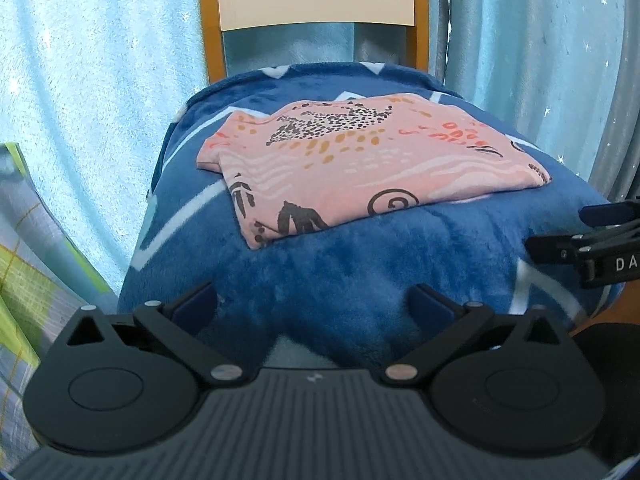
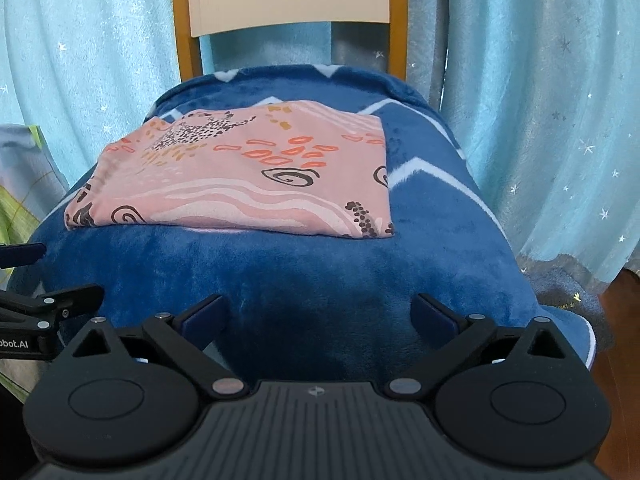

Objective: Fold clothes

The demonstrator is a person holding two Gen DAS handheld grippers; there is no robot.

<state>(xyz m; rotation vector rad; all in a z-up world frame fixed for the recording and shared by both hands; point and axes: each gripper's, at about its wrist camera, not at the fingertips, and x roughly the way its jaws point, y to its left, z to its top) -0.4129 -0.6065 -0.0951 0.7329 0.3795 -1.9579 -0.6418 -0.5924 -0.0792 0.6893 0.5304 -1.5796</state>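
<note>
Garment: the pink printed cloth (image 1: 360, 168) is lying folded flat on the blue blanket (image 1: 360, 280).
Grippers: you are holding left gripper (image 1: 314, 300) and right gripper (image 2: 320, 312) spread wide, both empty.
Next: you are probably finishing; consider one more fold.

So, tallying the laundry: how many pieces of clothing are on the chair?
1: a folded pink patterned cotton garment lying on the blue fleece blanket covering the chair seat; more could be hidden inside its folds.

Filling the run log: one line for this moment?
pink garment: folded on blue blanket | left gripper: open, empty | right gripper: open, empty
</note>
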